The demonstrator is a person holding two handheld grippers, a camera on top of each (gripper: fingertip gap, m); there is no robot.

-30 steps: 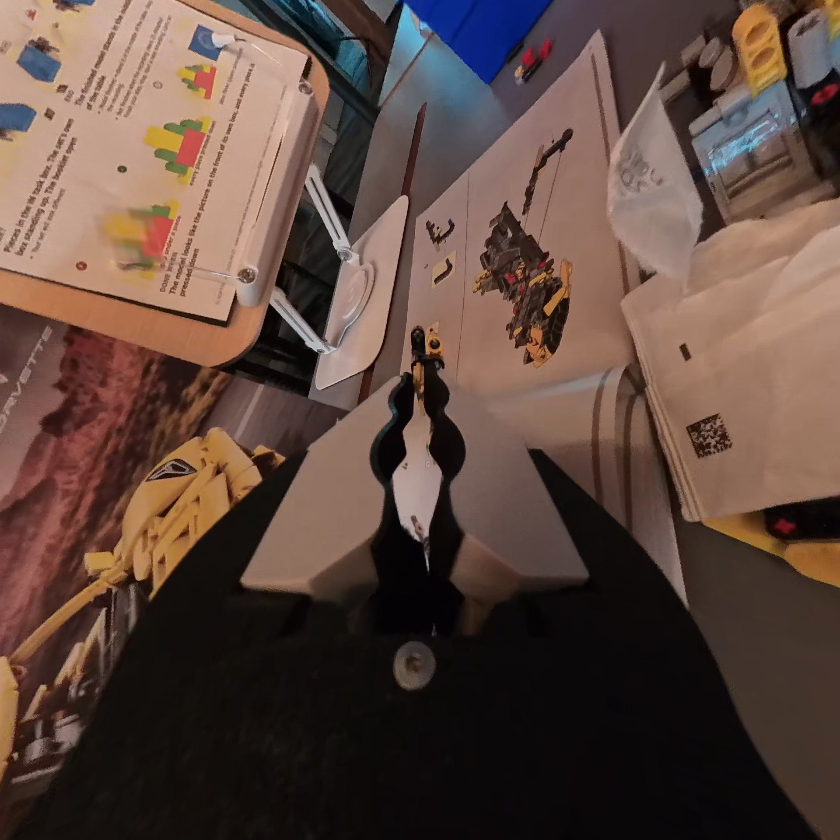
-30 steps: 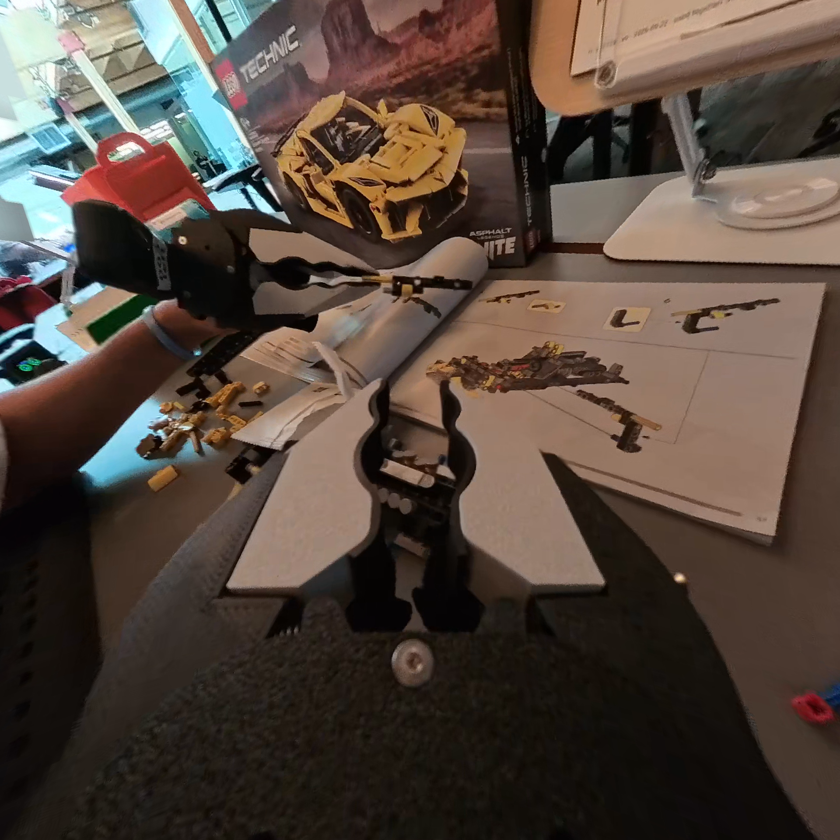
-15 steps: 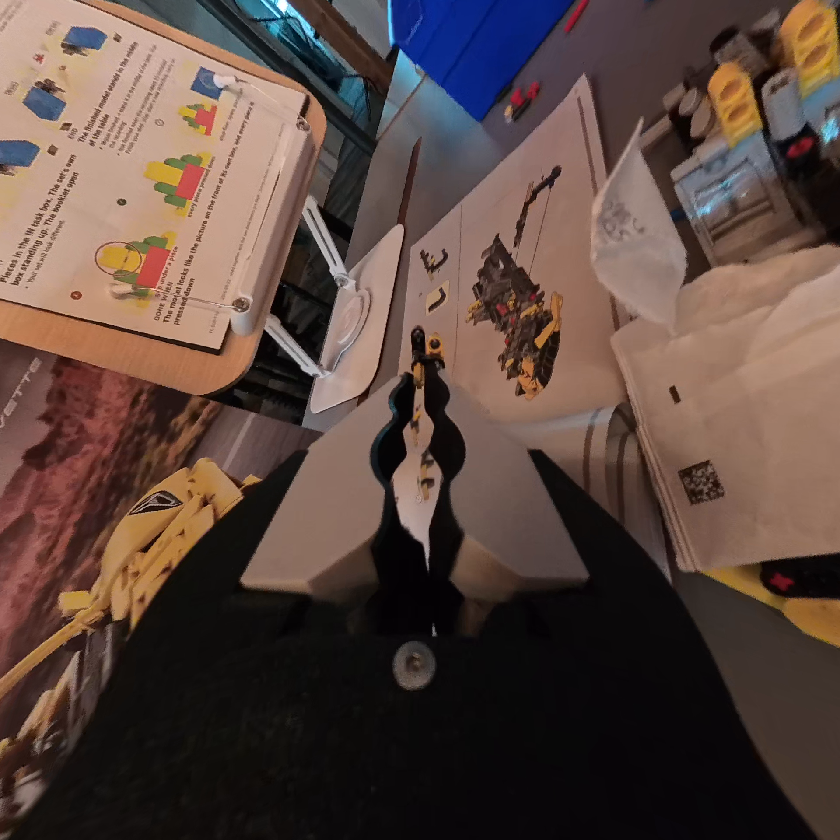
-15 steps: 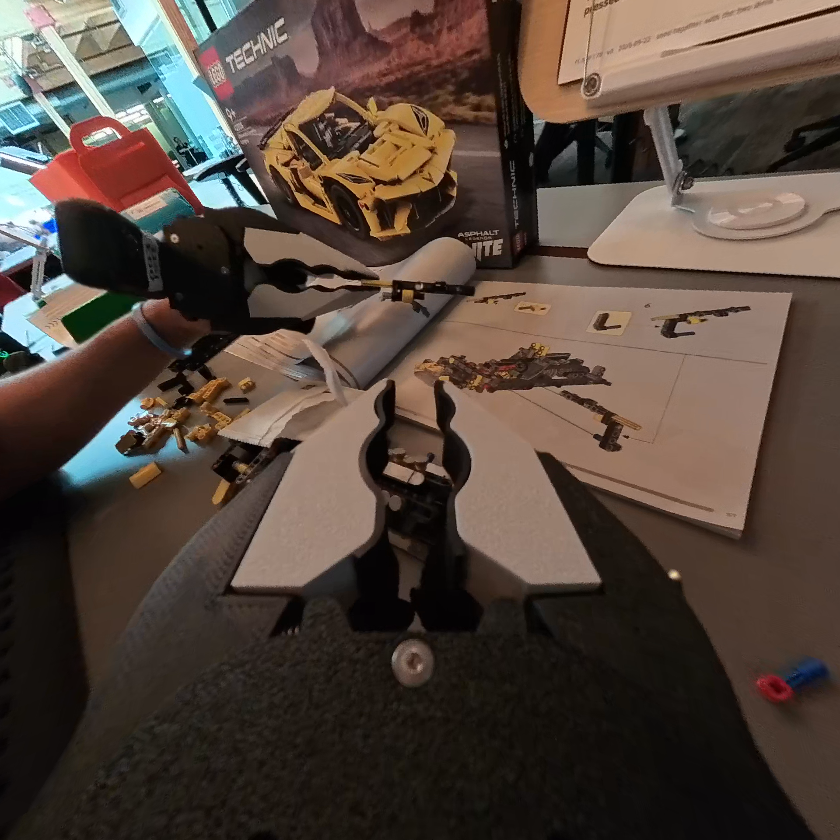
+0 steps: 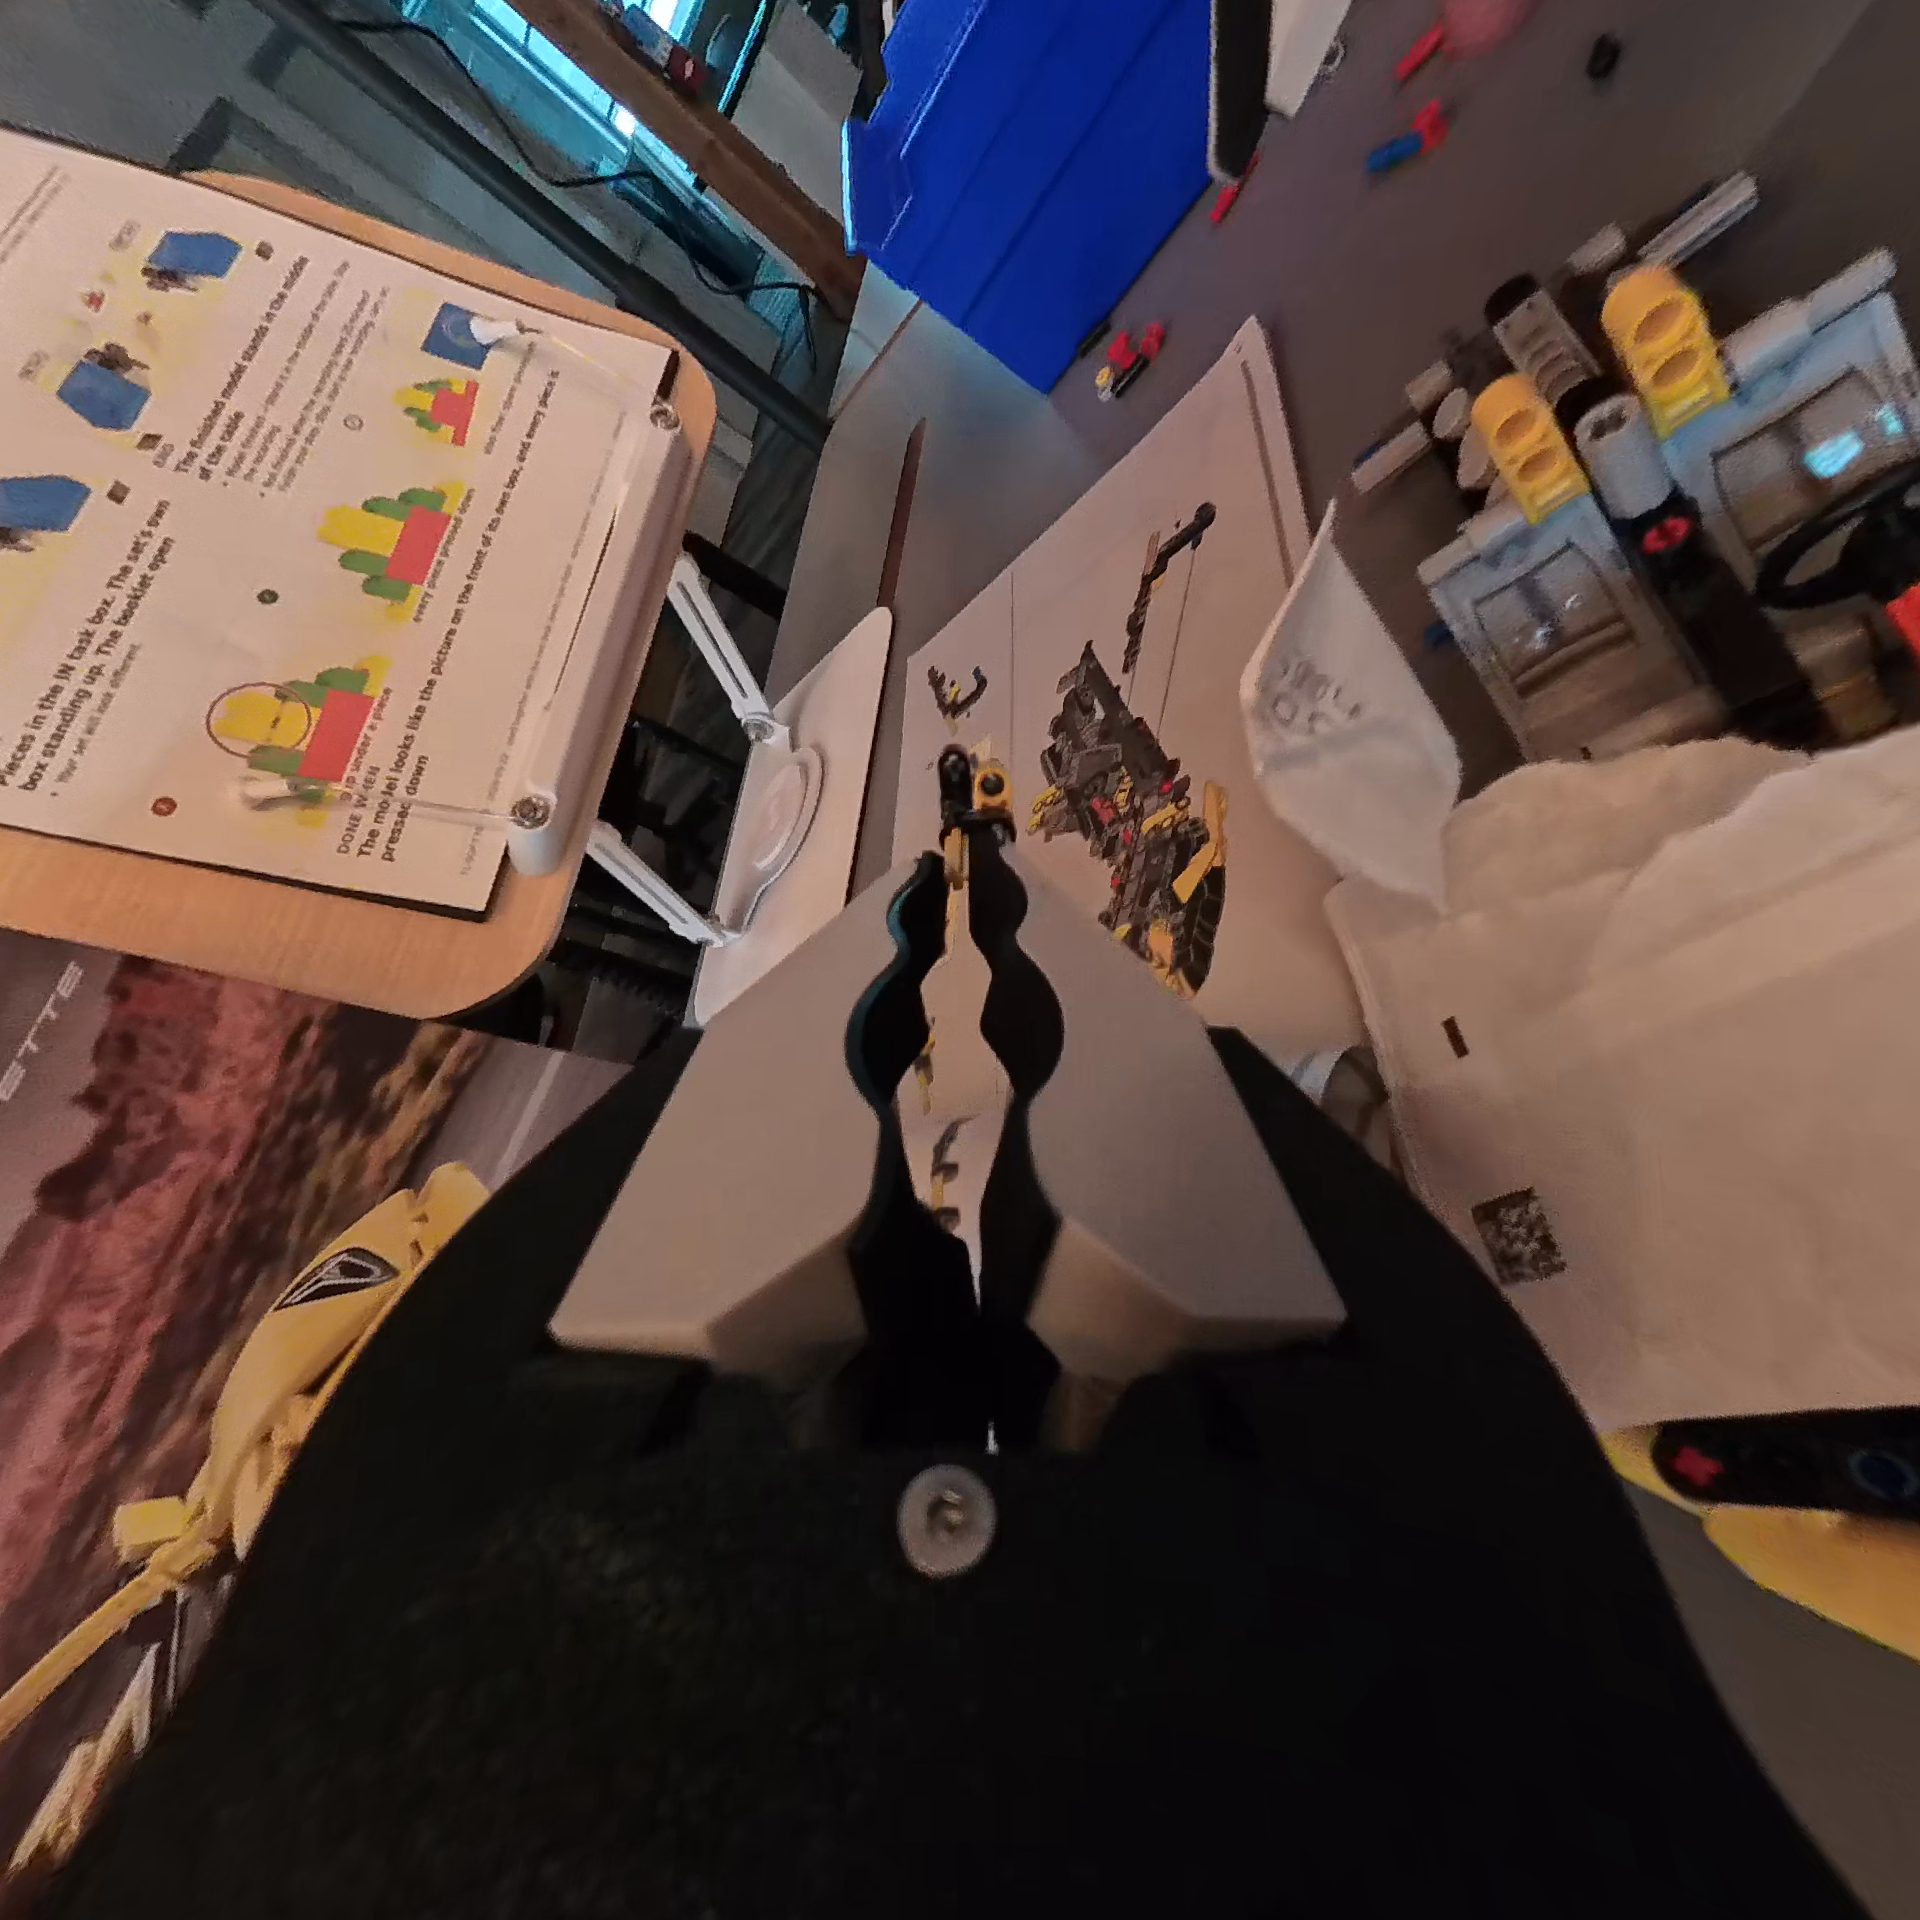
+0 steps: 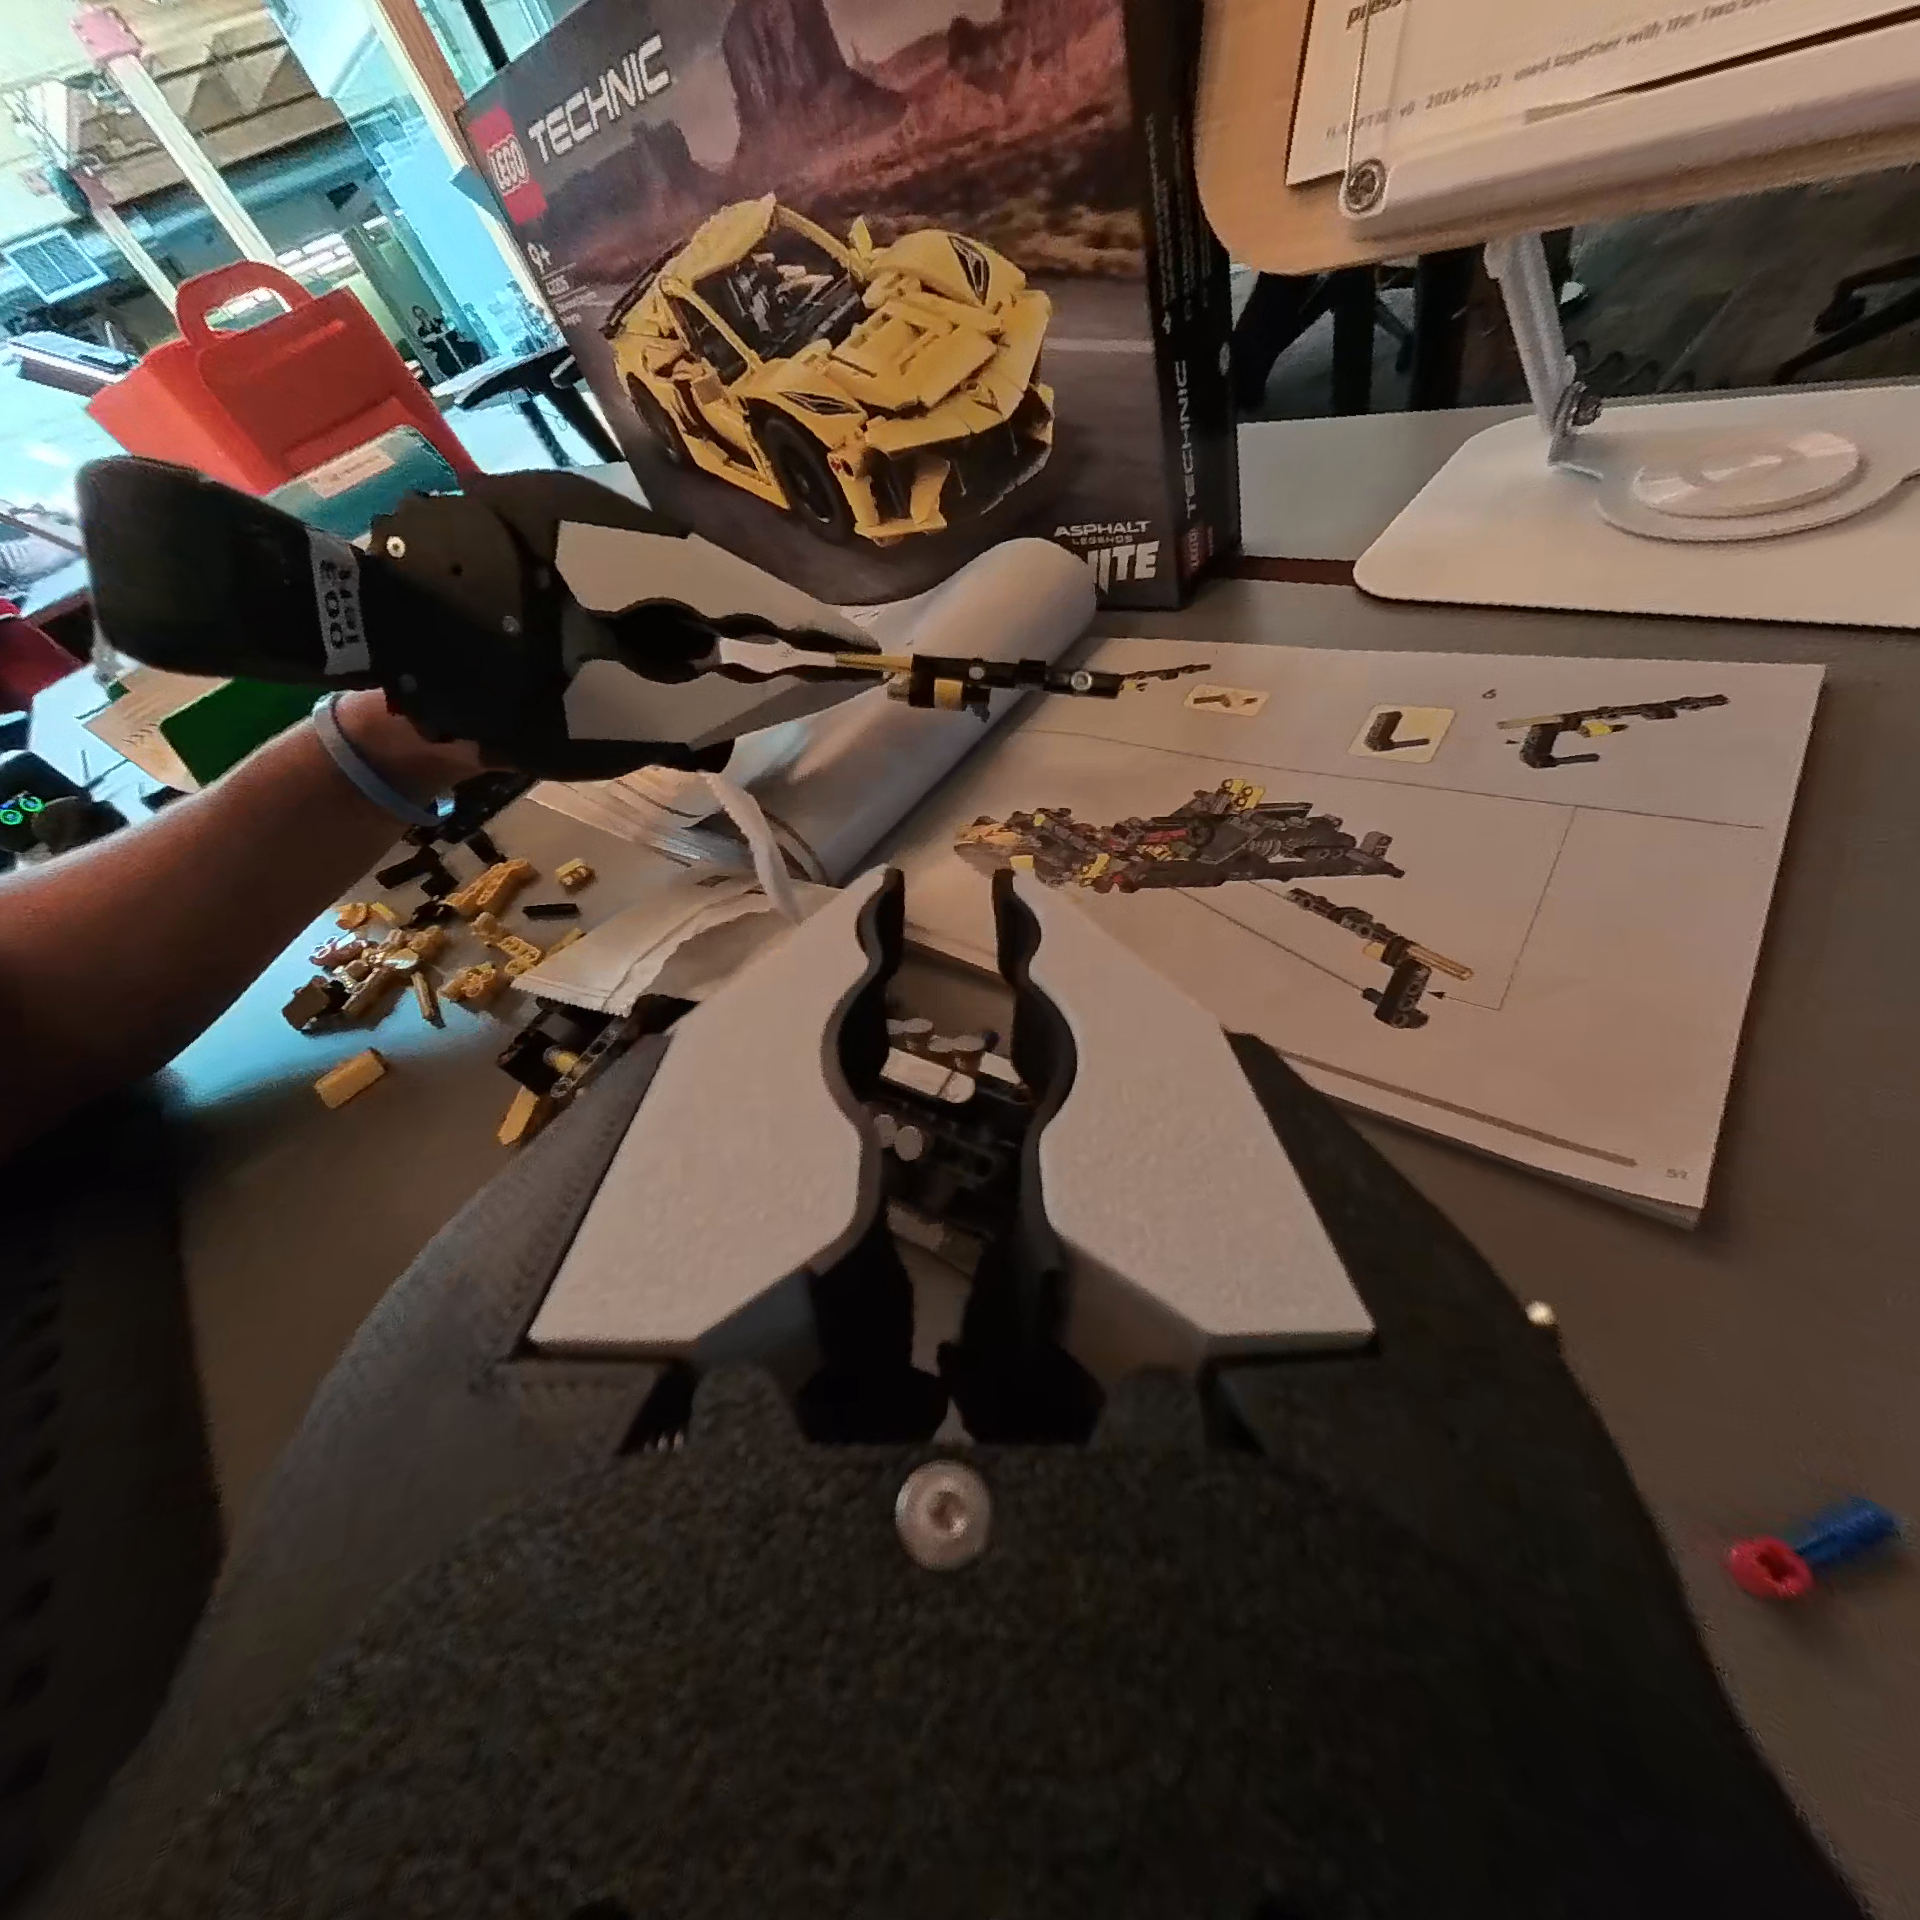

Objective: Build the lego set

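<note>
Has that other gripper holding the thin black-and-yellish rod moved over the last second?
Yes. In the right wrist view, the left gripper and its rod have reached farther right over the booklet, away from the box.

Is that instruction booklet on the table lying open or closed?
Open. The instruction booklet lies spread at a page of assembly diagrams, its earlier pages curled back beside the box.

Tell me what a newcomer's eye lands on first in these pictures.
First, the big box with a yellow car pictured on it, standing at the back of the table. Next, the left gripper in mid-air above the open instruction booklet, pinching a thin black and yellow rod. Loose yellow and black pieces lie scattered at the left.
</note>
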